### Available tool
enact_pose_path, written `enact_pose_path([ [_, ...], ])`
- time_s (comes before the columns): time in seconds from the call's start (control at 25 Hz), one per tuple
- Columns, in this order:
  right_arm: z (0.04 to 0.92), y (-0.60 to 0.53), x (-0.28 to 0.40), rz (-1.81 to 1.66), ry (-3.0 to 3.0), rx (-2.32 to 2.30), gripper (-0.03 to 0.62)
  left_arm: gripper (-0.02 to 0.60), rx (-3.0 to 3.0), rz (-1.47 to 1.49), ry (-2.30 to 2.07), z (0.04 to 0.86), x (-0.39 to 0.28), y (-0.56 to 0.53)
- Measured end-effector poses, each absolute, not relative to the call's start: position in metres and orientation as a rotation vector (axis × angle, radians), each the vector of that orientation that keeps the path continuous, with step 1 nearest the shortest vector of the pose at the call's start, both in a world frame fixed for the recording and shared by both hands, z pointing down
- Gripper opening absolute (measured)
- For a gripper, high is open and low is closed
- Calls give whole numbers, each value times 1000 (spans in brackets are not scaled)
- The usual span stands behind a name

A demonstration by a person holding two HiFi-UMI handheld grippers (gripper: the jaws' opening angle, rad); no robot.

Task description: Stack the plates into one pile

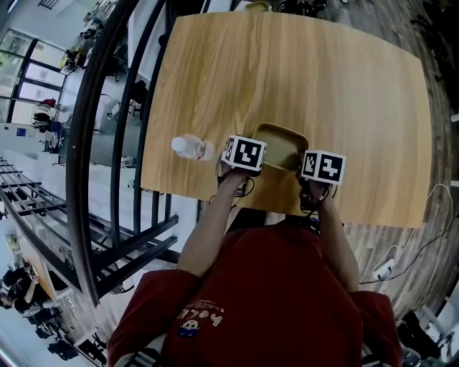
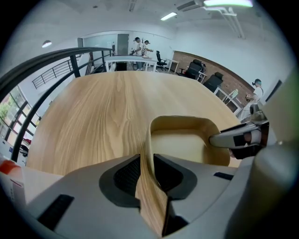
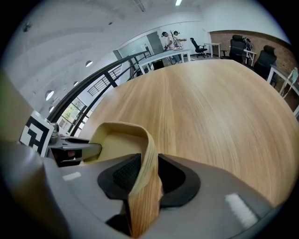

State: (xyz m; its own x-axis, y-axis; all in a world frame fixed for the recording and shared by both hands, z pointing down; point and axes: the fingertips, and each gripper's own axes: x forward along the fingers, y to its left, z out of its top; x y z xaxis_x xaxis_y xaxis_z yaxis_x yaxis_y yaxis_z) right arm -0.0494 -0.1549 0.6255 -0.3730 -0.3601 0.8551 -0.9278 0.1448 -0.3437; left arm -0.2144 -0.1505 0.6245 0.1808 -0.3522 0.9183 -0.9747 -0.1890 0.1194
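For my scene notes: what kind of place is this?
Probably an open-plan office: office chairs at white desks, a black railing beside the wooden table, ceiling strip lights.

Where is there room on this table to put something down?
The whole far part of the table, beyond the plate, is bare, and so is the right side past the right gripper. It is crowded at the near edge: the bottle, the left gripper and the plate sit close together there.

Plate (image 1: 281,145) partly covered at the tabletop's (image 1: 287,72) near edge
Left gripper (image 1: 244,155) and right gripper (image 1: 323,166) hide its near corners; one plate or several, cannot tell
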Motion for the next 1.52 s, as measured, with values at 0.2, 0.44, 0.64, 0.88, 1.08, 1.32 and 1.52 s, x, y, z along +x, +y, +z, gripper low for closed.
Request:
enact_pose_path([
  [0.2, 630, -157, -50, 1206, -1815, 1220, 127, 92, 1698, 983, -1295, 624, -211, -154],
  [0.44, 623, -161, -49, 1228, -1889, 1252, 127, 92, 1694, 936, -1353, 616, -214, -157],
  [0.64, 606, -164, -46, 1231, -1970, 1268, 127, 106, 1699, 888, -1475, 595, -223, -155],
  [0.88, 579, -170, -27, 1211, -2039, 1302, 127, 109, 1766, 825, -1594, 567, -219, -160],
  [1.08, 557, -172, -8, 1182, -2096, 1335, 127, 109, 1826, 743, -1676, 539, -210, -165],
  [1.32, 515, -184, 15, 1090, -2188, 1389, 127, 109, 1925, 633, -1764, 491, -193, -178],
  [1.52, 475, -199, 42, 894, -2255, 1468, 127, 109, 2042, 529, -1804, 443, -172, -193],
])
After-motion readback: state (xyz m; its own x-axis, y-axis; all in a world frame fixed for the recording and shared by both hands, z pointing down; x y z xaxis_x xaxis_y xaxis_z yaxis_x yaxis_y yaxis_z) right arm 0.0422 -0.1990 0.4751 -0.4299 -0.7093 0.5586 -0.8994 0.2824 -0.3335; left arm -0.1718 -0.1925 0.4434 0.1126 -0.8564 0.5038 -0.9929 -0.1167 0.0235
